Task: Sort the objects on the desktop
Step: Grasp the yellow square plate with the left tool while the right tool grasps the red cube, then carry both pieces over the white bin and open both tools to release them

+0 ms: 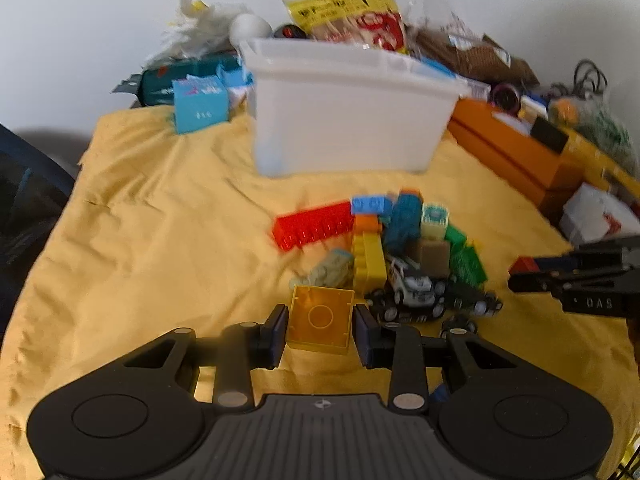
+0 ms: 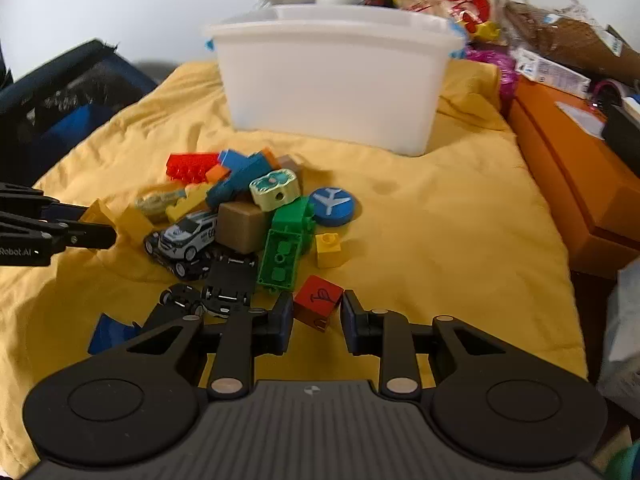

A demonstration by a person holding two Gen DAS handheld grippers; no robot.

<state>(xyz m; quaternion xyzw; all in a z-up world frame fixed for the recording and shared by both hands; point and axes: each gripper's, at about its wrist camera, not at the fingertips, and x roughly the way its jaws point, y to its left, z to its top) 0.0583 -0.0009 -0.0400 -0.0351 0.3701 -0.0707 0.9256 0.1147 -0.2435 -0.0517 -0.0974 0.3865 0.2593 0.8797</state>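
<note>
Yellow cloth [image 1: 160, 220] under both tongs: left [image 1: 320, 330] grips yellow block [image 1: 320, 322], right [image 2: 316, 314] grips red cube [image 2: 316, 302].

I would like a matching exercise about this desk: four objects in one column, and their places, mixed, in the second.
1. yellow hollow block
2. red cube
3. blue airplane disc
4. white bin

a. behind the toy pile
b. between the left tongs
c. next to the green brick
d. between the right tongs

Pairs: 1-b, 2-d, 3-c, 4-a.
</note>
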